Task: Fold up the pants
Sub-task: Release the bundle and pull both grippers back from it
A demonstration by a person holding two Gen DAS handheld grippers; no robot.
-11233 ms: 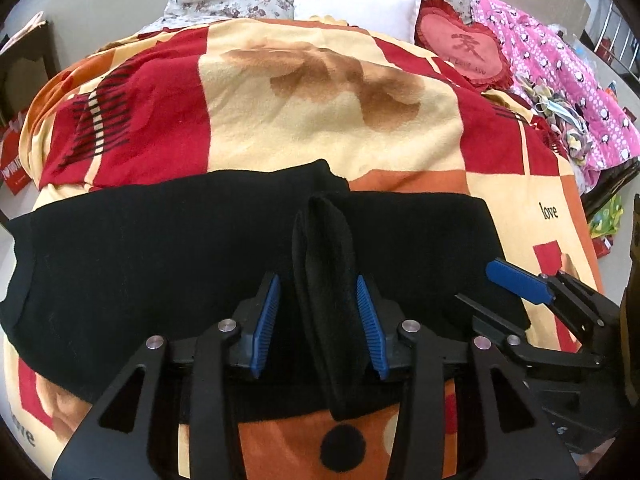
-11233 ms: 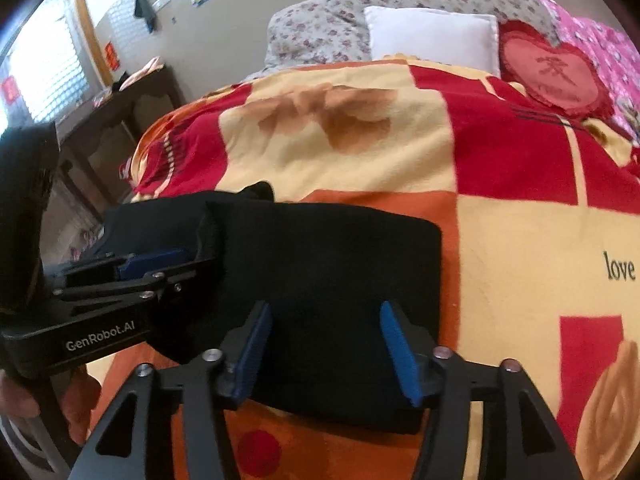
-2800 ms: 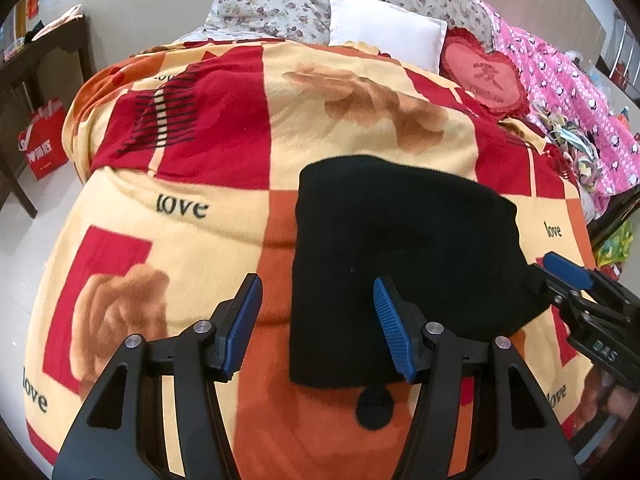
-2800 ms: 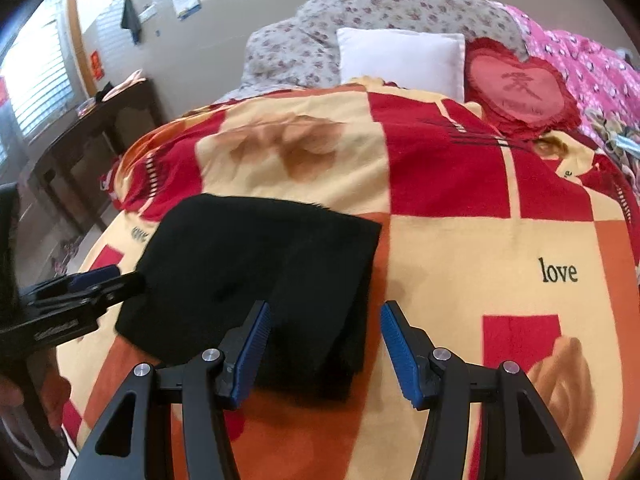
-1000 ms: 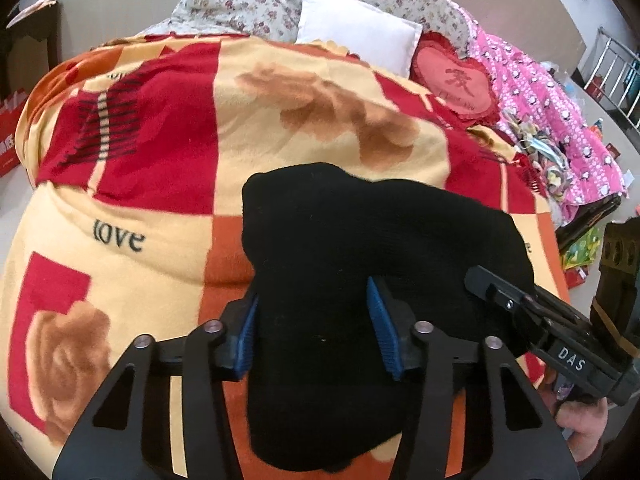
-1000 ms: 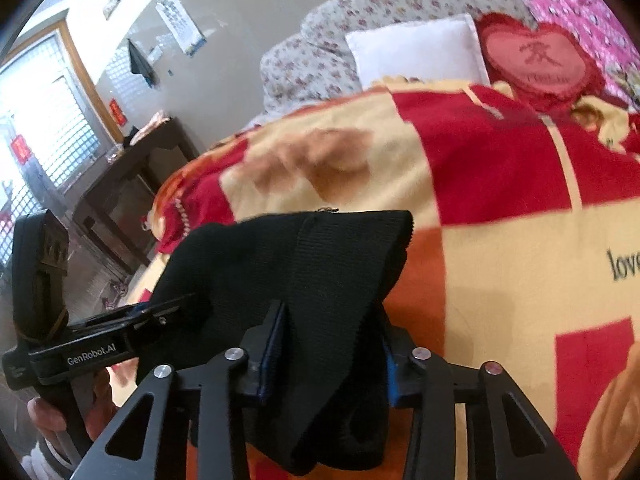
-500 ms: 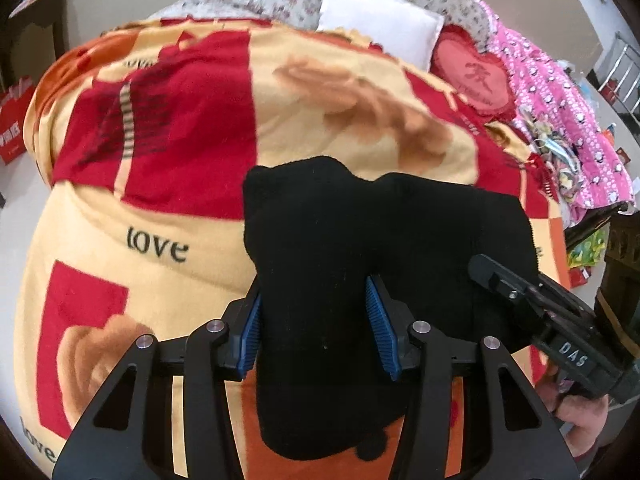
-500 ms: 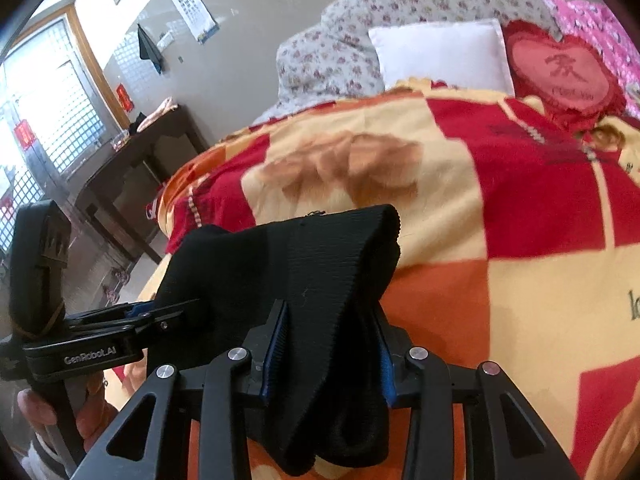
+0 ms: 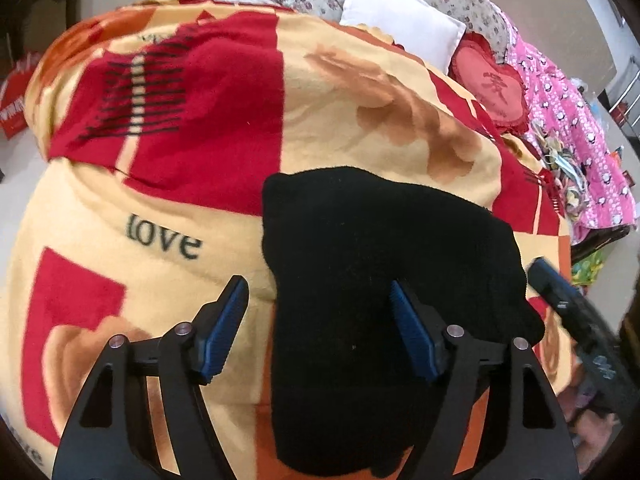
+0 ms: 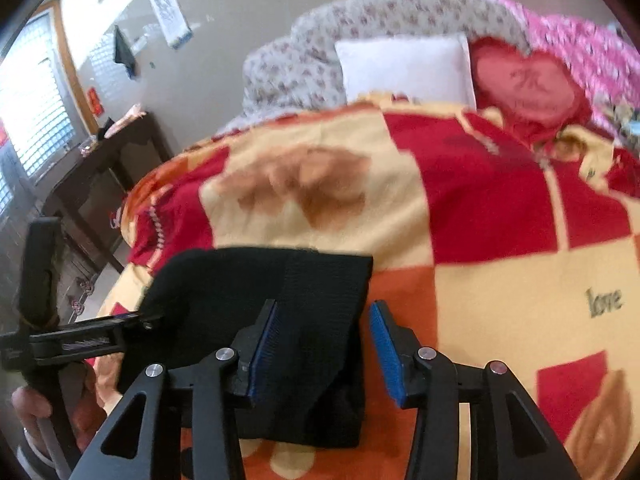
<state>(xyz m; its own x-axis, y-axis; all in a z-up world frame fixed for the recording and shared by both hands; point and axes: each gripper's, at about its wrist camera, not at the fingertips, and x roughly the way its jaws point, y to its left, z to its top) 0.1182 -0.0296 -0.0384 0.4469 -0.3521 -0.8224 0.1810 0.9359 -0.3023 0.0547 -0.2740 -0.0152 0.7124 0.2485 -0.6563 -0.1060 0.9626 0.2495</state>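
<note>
Bed blanket (image 9: 360, 92) carries the pants (image 9: 372, 280) as a compact square — left gripper (image 9: 320, 324) and right gripper (image 10: 322, 344) both spread wide, holding nothing, fold apparently complete.

1. Bed with red, yellow and orange "love" blanket (image 9: 192, 128).
2. White pillow (image 10: 404, 68), red heart cushion (image 10: 528, 84), floral bedding (image 10: 304, 60) at head.
3. Pink patterned cover (image 9: 576, 120) along bed's right.
4. Dark wooden side table (image 10: 92, 168) left, under bright gridded window (image 10: 36, 112).
5. Beige wall (image 10: 248, 8), paper sheet (image 10: 172, 16) hung.
</note>
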